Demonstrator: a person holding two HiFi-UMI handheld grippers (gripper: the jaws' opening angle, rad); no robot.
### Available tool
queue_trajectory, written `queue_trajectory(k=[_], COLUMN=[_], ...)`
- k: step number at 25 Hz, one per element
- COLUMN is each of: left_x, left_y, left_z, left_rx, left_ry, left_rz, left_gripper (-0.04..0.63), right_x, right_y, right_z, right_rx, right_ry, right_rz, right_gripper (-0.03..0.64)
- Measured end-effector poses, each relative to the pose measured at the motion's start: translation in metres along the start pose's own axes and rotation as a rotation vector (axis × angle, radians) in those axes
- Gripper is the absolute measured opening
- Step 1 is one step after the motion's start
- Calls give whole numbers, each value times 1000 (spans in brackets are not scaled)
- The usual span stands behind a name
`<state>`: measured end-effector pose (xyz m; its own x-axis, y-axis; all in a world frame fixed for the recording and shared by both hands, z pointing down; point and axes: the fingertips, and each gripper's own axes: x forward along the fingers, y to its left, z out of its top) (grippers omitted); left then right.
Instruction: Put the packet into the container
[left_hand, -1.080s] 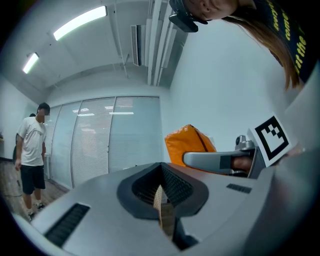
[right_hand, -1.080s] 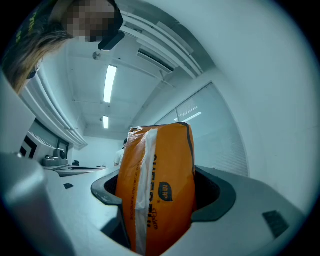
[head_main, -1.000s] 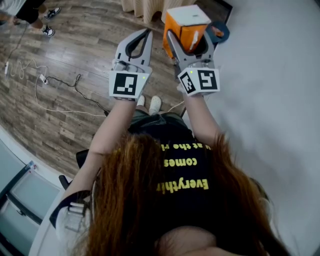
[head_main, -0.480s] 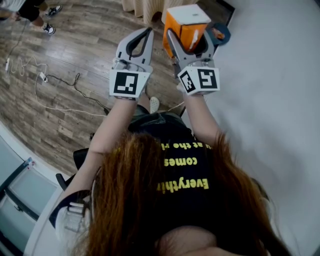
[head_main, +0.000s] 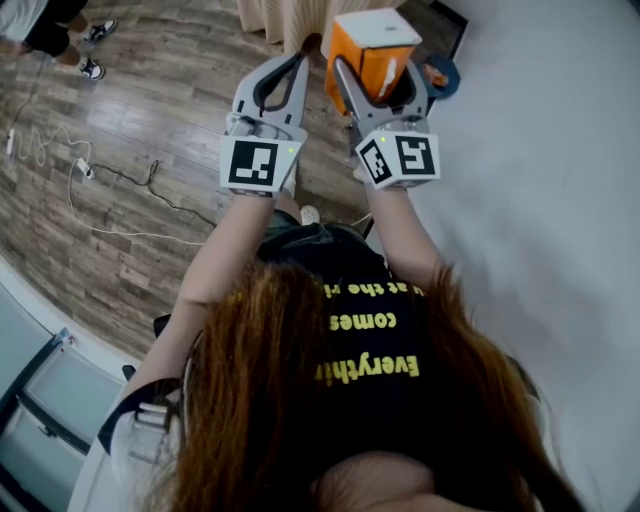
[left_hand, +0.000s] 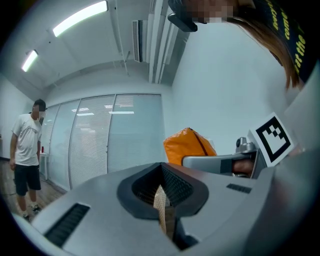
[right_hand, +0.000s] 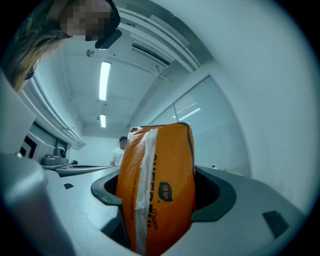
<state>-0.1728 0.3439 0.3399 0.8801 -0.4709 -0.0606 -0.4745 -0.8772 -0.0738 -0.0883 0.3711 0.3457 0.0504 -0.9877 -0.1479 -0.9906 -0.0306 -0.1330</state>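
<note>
To the left of both tongs, the brown plank floor (head_main: 150, 120) and the loose cables (head_main: 120, 175) on it have slid a little across the head view. Only one of the wearer's pale shoes (head_main: 310, 214) now shows below the tongs, where a second ago there were two. That suggests the person is walking, not handling anything.

The left tongs (head_main: 295, 64) stay raised with jaws together. In the left gripper view (left_hand: 161, 172) only a thin pale sliver shows in the seam, and what it is cannot be told.

Just to their right, level with them, the right tongs (head_main: 378, 72) remain clamped on the orange plastic packet with a white top panel (head_main: 375, 45). The packet stands upright between the jaws and fills the gap in the right gripper view (right_hand: 165, 165).

A blue ring-shaped thing (head_main: 441, 72) lies just beyond the right jaw, and a plain white surface (head_main: 540, 200) runs along that side.

No container shows in any view, so the packet seems to be still on its way, the grip unchanged and the drop yet to come.
</note>
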Motion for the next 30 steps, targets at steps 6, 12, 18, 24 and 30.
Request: queue_trajectory(k=[6, 12, 18, 24, 30], left_x=[51, 80, 97, 121, 165], left_y=[64, 112, 140, 153, 160], left_z=[9, 6, 2, -9, -28], left_rx=[-7, -11, -23, -32, -22], left_ry=[-20, -24, -14, 1, 12], left_rz=[-21, -36, -39, -40, -13], left_gripper=[2, 2, 2, 0, 2], right_x=[81, 138, 169, 192, 221], right_y=[-8, -8, -9, -29, -68], right_z=[7, 3, -4, -11, -28], right_rx=[-19, -22, -9, -5, 8], right_ry=[3, -5, 4, 17, 18], right_rz=[-20, -29, -43, -56, -38], right_gripper=[367, 368, 367, 367, 367])
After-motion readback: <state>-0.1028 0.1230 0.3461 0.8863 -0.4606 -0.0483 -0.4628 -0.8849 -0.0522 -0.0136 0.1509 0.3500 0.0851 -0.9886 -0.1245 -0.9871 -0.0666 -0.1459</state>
